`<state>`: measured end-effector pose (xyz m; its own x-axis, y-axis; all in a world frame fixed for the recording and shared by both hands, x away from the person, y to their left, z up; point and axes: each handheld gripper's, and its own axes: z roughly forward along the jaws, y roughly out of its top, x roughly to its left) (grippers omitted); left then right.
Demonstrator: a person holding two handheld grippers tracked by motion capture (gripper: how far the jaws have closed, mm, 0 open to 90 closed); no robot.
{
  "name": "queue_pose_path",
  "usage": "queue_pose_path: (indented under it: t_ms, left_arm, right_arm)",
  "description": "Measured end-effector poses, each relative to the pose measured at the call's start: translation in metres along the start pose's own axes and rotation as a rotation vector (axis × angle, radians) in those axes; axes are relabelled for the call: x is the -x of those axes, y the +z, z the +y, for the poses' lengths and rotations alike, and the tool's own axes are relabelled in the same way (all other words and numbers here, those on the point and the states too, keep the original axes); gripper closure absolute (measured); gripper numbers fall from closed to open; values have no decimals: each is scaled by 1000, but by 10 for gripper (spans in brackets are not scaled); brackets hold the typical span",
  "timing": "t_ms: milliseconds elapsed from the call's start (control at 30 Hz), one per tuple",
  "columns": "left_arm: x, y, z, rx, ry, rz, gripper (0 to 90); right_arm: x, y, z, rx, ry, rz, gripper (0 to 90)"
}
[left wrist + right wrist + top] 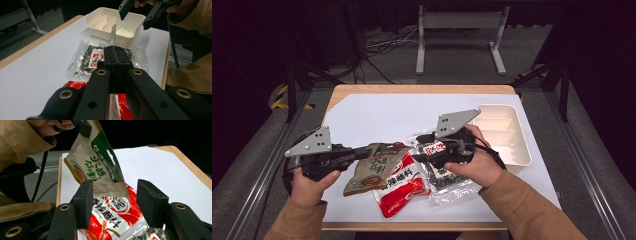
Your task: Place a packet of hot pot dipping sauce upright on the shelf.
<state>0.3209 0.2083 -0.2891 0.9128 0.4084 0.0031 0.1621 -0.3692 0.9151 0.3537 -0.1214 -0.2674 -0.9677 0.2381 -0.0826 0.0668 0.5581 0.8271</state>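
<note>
On the white table, a divided white tray stands at the far right, with a red sauce packet and a clear packet of dark bits lying nearer. The left gripper is clamped on the tan-and-green pouch, lifted above the red packet. The right gripper waits with jaws apart; carrying the pouch high and level should keep it from dragging its neighbours.

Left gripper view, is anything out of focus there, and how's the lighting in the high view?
Left gripper view: the near black jaws look soft, the white tray behind reads clearer. High view: the white table is evenly lit, the surroundings dark, with little glare.
</note>
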Motion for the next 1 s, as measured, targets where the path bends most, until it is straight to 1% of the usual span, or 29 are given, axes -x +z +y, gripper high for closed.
queue_pose_path:
  t_ms: [67, 100, 167, 200, 267, 433, 467, 500, 600, 667, 700, 733, 767, 800, 900, 967, 1000]
  left_arm:
    - [0, 3, 2, 2, 2, -7, 900]
    - [1, 4, 2, 2, -4, -12, 900]
    - [1, 8, 3, 4, 7, -14, 900]
    - [1, 8, 3, 4, 7, -14, 900]
    - [2, 11, 3, 3, 14, -13, 900]
    - [1, 22, 0, 12, 16, -27, 900]
    - [2, 23, 0, 12, 19, -26, 900]
    - [2, 25, 1, 15, 11, -30, 900]
    - [3, 28, 3, 20, 24, -39, 900]
    - [5, 31, 4, 24, 25, -49, 900]
    - [5, 32, 4, 25, 35, -52, 900]
    - [5, 33, 4, 22, 40, -57, 900]
    - [6, 35, 4, 23, 36, -56, 900]
    - [6, 35, 4, 23, 44, -59, 900]
    - [7, 36, 4, 31, 40, -64, 900]
    - [8, 36, 4, 37, 42, -71, 900]
    - [8, 36, 4, 38, 48, -72, 900]
  right_arm:
    - [2, 0, 2, -13, -8, 3, 482]
    - [2, 0, 3, -17, -11, 3, 482]
    - [4, 1, 4, -35, -19, 1, 481]
    - [4, 1, 4, -35, -19, 1, 481]
    - [8, 2, 5, -54, -22, 9, 478]
    - [14, 6, 4, -94, -25, 27, 476]
    - [15, 7, 4, -102, -34, 28, 477]
    - [16, 8, 3, -110, -37, 34, 477]
    - [19, 11, 3, -133, -59, 47, 483]
    - [21, 14, 4, -145, -71, 72, 494]
    - [21, 15, 4, -152, -78, 86, 495]
    - [21, 16, 5, -161, -82, 86, 496]
    - [22, 18, 5, -172, -89, 95, 508]
    - [23, 20, 5, -179, -94, 108, 510]
    - [23, 23, 5, -195, -94, 111, 532]
    - [23, 31, 4, -219, -102, 134, 566]
    - [23, 31, 4, -219, -102, 134, 566]
